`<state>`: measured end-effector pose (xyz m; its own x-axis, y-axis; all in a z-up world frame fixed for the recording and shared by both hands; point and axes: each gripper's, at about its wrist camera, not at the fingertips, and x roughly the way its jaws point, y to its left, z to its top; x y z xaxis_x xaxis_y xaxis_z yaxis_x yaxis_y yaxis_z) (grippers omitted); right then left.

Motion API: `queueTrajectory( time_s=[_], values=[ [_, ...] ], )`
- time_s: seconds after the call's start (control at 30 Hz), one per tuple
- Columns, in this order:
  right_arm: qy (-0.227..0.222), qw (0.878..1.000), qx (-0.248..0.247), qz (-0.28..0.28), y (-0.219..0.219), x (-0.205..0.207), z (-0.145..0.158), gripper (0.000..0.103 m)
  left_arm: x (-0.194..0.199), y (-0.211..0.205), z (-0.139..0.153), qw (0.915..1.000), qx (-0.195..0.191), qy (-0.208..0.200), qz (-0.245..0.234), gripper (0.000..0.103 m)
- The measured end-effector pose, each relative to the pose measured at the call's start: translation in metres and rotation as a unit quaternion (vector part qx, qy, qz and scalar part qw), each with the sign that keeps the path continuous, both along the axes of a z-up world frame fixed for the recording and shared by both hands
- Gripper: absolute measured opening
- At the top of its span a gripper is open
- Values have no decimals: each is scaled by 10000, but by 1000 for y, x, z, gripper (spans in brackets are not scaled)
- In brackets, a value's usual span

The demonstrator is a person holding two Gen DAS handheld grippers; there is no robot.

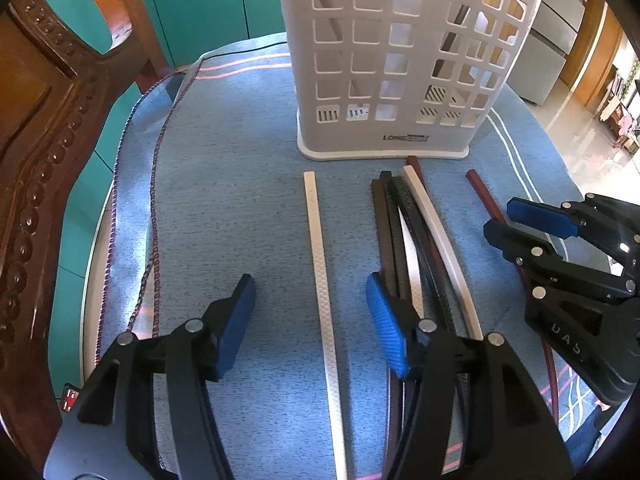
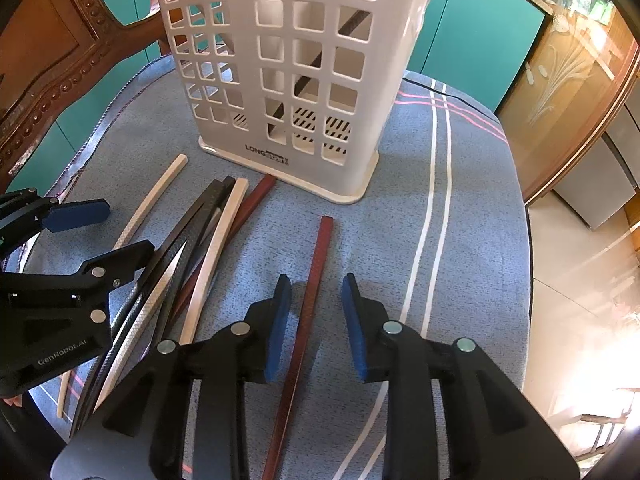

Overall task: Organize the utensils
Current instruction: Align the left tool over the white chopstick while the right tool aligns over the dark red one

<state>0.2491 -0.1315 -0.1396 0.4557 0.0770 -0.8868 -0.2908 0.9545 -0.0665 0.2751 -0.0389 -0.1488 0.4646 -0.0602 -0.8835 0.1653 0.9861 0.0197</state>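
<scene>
A white perforated utensil basket [image 1: 384, 132] [image 2: 280, 152] stands upright on the blue cloth, with a dark chopstick leaning inside. My left gripper [image 1: 314, 328] is open, its jaws on either side of a single white chopstick [image 1: 318, 264] lying on the cloth. My right gripper [image 2: 316, 320] is open, its jaws on either side of a dark red chopstick [image 2: 310, 304]. A pile of black, white and dark red chopsticks [image 1: 416, 240] [image 2: 200, 248] lies between the two grippers. The right gripper shows in the left wrist view [image 1: 520, 220]; the left gripper shows in the right wrist view [image 2: 116, 232].
A blue striped cloth [image 1: 224, 184] [image 2: 472, 208] covers the round table. A carved wooden chair [image 1: 44, 128] stands at the left edge. Teal cabinets [image 2: 480, 28] are behind. The table edge drops to the floor at the right [image 2: 532, 264].
</scene>
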Motion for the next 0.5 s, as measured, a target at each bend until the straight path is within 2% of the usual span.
queueTrajectory(
  time_s=[0.27, 0.5],
  values=[
    [-32, 10000, -19, -21, -2, 0, 0, 33, 2, 4, -1, 10000, 38, -9, 40, 65],
    [-107, 9999, 32, -57, -5, 1, -1, 35, 6, -1, -1, 9999, 118, -37, 58, 65]
  ],
)
